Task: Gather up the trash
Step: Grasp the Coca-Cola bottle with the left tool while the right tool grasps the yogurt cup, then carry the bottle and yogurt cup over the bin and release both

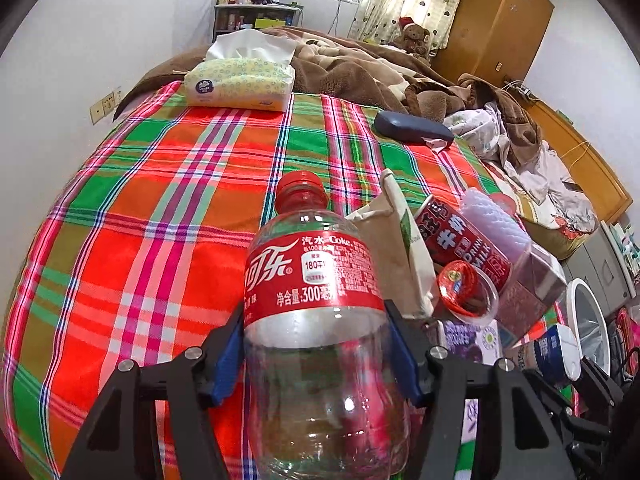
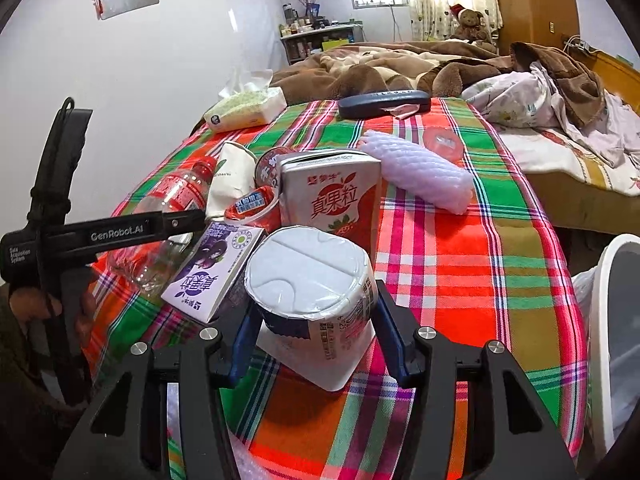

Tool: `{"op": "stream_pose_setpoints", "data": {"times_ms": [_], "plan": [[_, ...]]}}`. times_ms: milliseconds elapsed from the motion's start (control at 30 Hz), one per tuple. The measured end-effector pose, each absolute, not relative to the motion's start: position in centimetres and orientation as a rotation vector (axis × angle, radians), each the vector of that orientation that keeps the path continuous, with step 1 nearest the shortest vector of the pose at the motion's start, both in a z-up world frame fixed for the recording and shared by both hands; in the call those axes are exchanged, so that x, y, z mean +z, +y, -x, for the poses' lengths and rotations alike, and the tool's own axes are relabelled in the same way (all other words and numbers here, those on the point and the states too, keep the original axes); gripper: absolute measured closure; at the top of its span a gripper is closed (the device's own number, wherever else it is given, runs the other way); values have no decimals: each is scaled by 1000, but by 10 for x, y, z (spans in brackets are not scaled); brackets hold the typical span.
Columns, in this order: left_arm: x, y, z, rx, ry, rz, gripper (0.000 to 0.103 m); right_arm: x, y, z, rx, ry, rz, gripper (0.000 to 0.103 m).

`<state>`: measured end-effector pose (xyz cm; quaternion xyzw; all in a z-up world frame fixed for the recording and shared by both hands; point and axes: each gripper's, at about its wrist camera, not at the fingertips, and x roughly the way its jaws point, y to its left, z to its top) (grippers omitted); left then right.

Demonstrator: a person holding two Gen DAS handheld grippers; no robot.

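My left gripper [image 1: 316, 344] is shut on an empty clear Coke bottle [image 1: 316, 280] with a red label and cap, over the plaid cloth; the bottle also shows in the right wrist view [image 2: 172, 208]. My right gripper [image 2: 316, 320] is shut on a white yogurt cup [image 2: 316, 300] with a foil lid. Beside them lies a trash pile: a purple drink carton [image 2: 212, 272], a red strawberry drink carton [image 2: 332, 196], a small red jelly cup [image 2: 252, 208], a red can [image 1: 460, 240], a beige paper bag [image 1: 400, 248] and a white foam net sleeve [image 2: 420, 172].
A white trash bin [image 2: 616, 320] with a plastic liner stands at the table's right edge. A tissue pack [image 1: 240, 80] and a dark glasses case [image 1: 412, 128] lie at the far end of the plaid table [image 1: 140, 200]. A bed with brown blankets is behind.
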<state>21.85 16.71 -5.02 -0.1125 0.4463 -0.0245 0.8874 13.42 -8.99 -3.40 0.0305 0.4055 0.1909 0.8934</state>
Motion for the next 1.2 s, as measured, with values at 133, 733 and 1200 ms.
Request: {"op": "stream_pose_setpoints", "data": {"times_ms": [133, 733, 1200], "plan": [[-45, 167, -207, -47, 913, 232, 40, -31, -93, -131, 396, 828, -73, 49], [-10, 142, -157, -90, 839, 220, 40, -15, -118, -114, 407, 766, -132, 49], [17, 82, -135, -208, 784, 177, 40, 2, -159, -103, 326, 693, -169, 49]]}}
